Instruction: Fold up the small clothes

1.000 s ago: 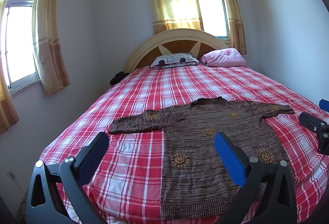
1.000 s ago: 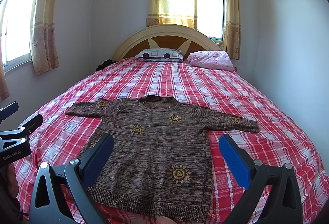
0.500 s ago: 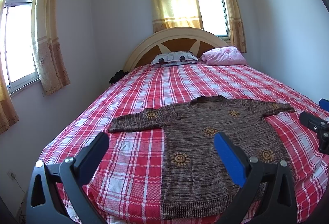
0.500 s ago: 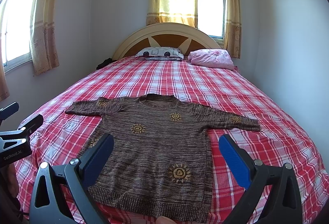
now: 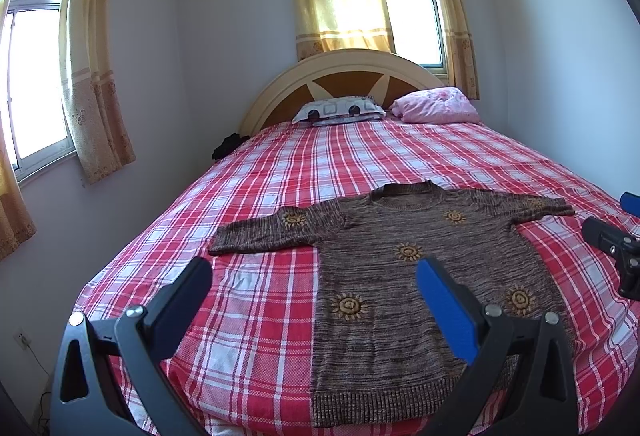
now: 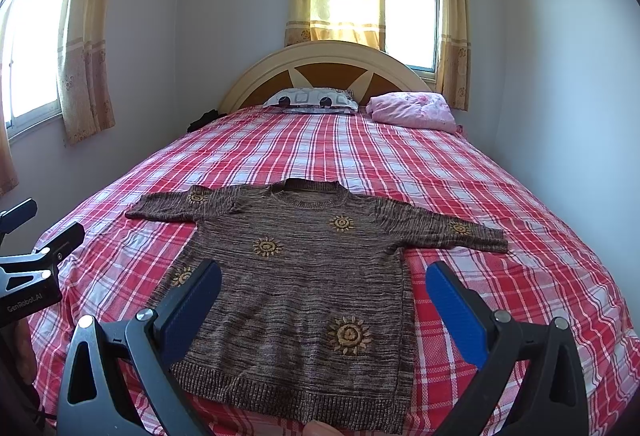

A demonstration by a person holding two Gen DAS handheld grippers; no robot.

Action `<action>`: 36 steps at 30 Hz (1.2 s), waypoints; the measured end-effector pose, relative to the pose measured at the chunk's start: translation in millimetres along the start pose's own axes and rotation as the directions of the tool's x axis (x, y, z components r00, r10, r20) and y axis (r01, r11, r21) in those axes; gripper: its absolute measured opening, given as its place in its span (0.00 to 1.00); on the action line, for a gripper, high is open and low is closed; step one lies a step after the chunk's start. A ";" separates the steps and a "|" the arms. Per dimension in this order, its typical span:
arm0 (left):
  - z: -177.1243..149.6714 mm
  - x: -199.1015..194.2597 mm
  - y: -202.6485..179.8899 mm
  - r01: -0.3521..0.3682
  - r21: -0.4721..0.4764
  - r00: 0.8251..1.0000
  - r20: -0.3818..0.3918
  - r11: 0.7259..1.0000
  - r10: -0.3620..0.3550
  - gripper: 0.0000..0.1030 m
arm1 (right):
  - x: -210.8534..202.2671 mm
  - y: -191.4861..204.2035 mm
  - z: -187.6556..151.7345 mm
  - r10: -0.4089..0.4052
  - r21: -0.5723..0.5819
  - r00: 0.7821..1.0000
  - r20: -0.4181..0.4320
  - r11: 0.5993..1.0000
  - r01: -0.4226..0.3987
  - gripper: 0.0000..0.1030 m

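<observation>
A brown knitted sweater (image 5: 404, 276) (image 6: 304, 276) with yellow sun motifs lies flat and face up on the red plaid bed, both sleeves spread sideways and the hem toward me. My left gripper (image 5: 316, 284) hovers open above the bed near the sweater's left side and hem, holding nothing. My right gripper (image 6: 324, 284) hangs open over the lower body of the sweater, also holding nothing. The right gripper (image 5: 616, 248) shows at the right edge of the left wrist view. At the left edge of the right wrist view the left gripper (image 6: 36, 256) is visible.
The bed (image 5: 260, 316) (image 6: 500, 196) has a red and white plaid sheet. By the headboard (image 6: 324, 68) lie a patterned pillow (image 6: 312, 100) and a pink pillow (image 6: 412, 110). A dark item (image 5: 226, 146) sits at the bed's far left edge. Walls stand close on both sides.
Both views have tilted up slightly, so the sweater sits a little lower in frame. Both grippers stay open and the sweater has not moved.
</observation>
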State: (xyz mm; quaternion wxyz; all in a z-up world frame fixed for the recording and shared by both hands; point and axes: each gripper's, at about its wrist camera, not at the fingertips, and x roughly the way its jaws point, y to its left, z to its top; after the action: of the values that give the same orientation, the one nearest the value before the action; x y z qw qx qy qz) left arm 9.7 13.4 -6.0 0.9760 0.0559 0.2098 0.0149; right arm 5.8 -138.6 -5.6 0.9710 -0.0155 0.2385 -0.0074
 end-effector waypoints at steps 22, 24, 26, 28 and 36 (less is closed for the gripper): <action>-12.7 106.6 -24.1 0.030 0.078 0.986 -0.164 0.996 -0.017 1.00 | 98.4 -62.4 -25.5 -0.013 0.051 0.988 -0.157 0.998 0.021 0.99; -10.6 124.0 -28.5 0.022 0.098 0.984 -0.177 0.995 -0.004 1.00 | 110.1 -83.1 -26.2 -0.009 0.089 0.985 -0.174 0.996 0.024 0.99; -7.3 139.3 -31.2 0.015 0.105 0.982 -0.187 0.994 0.005 1.00 | 123.4 -112.1 -25.4 -0.033 0.131 0.982 -0.188 0.990 0.058 0.99; -3.7 155.7 -34.1 0.006 0.112 0.978 -0.206 0.994 0.017 1.00 | 132.8 -133.9 -23.8 -0.051 0.163 0.979 -0.195 0.983 0.084 0.99; 3.8 214.2 -46.3 -0.008 0.143 0.968 -0.246 0.990 0.043 1.00 | 183.9 -233.2 -26.8 -0.074 0.338 0.962 -0.263 0.927 0.164 0.86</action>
State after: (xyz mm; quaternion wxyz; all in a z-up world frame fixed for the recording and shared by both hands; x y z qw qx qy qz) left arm 206.8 -21.7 -95.4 0.9354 0.1251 0.3302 0.0194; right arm 154.7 -376.4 -106.7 0.9182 0.1474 0.3502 -0.1118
